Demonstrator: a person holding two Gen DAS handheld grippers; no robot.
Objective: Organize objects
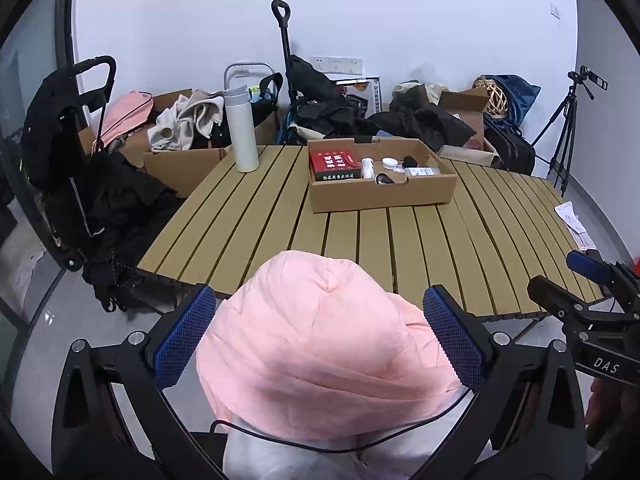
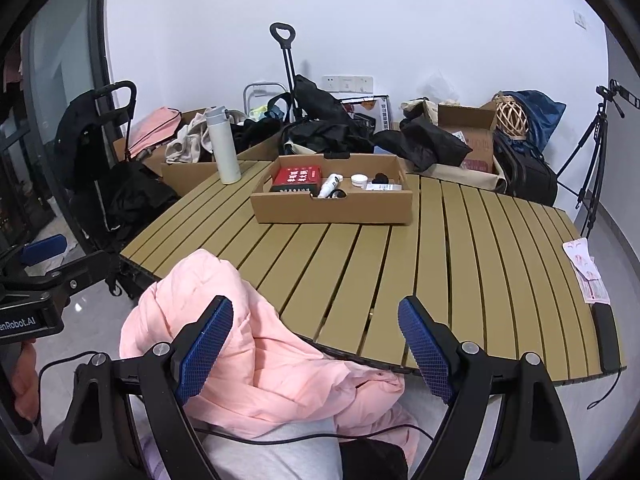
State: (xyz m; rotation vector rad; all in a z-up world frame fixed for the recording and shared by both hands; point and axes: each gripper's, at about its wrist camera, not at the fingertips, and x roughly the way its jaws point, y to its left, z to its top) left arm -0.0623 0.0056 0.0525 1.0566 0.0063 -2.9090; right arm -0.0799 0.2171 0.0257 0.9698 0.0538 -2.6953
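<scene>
A: Where is the pink padded jacket [image 1: 320, 344] sitting?

B: It is bunching up at the near edge of the slatted surface [image 1: 400, 236], toward the near left corner, and spilling off the edge onto the person's lap. A thin black cable [image 1: 340, 446] is running across it low down.

A: And the left tongs [image 1: 320, 336]?

B: They are standing wide — one blue pad [image 1: 184, 340] on each side of the pink bundle. The pads are lying right against the fabric, but I cannot tell whether they are pressing it.

A: The right tongs [image 2: 316, 350]?

B: Also standing wide. The left pad [image 2: 206, 350] is hanging over the jacket [image 2: 240, 344], the right one over the bare near edge of the surface [image 2: 440, 260], gripping nothing.

A: What else is lying on the surface?

B: An open cardboard box [image 2: 332, 206] is sitting toward the far edge, holding a red carton [image 2: 298, 178], a small white bottle [image 2: 330, 185] and a white jar [image 2: 359, 180]. A white thermos [image 2: 223, 146] is standing upright at the far left corner — apart from the box. Printed papers [image 2: 586, 274] and a dark phone [image 2: 605, 336] are lying along the right edge.
</scene>
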